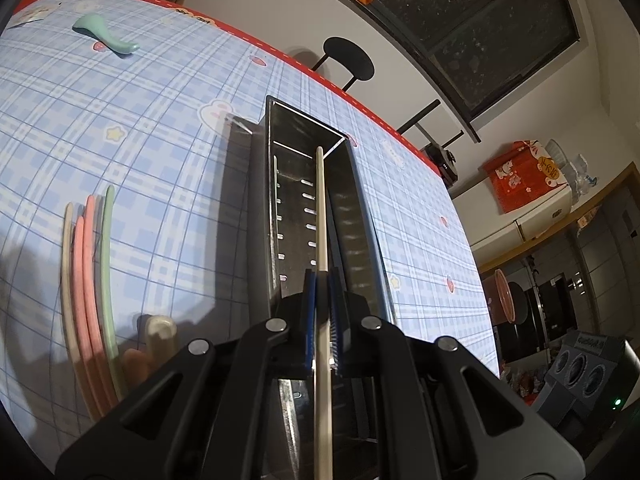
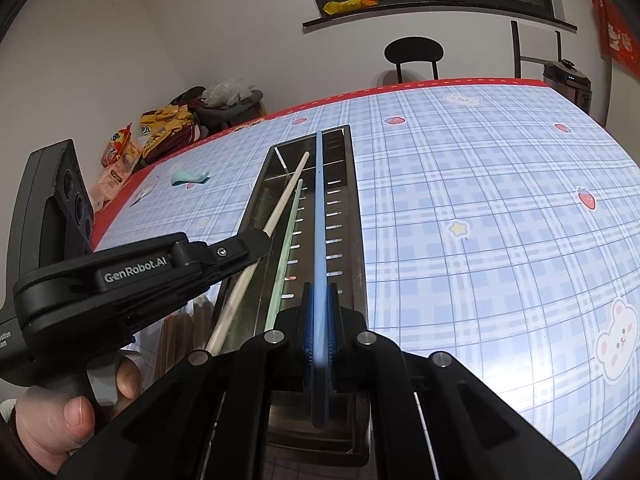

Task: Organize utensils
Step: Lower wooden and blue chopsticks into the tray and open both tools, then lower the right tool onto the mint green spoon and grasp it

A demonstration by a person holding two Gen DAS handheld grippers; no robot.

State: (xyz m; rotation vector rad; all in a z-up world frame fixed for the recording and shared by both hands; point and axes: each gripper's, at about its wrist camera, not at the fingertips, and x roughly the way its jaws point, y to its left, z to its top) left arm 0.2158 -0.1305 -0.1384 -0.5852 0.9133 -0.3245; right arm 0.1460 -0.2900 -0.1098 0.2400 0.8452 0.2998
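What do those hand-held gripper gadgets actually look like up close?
Each is matte black plastic. The right gripper and left gripper both have angular linkage arms joined by round silver pins, and two fingers lined with ribbed blue pads. Seen from the side, the left one carries white "GenRobot.AI" lettering and a black handle. A bare hand grips it; no sleeve shows.

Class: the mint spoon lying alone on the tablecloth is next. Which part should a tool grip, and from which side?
Probably the spoon's narrow handle, from above, fingers either side of it. It lies flat on the table with nothing beside it; the bowl end looks too broad to pinch.
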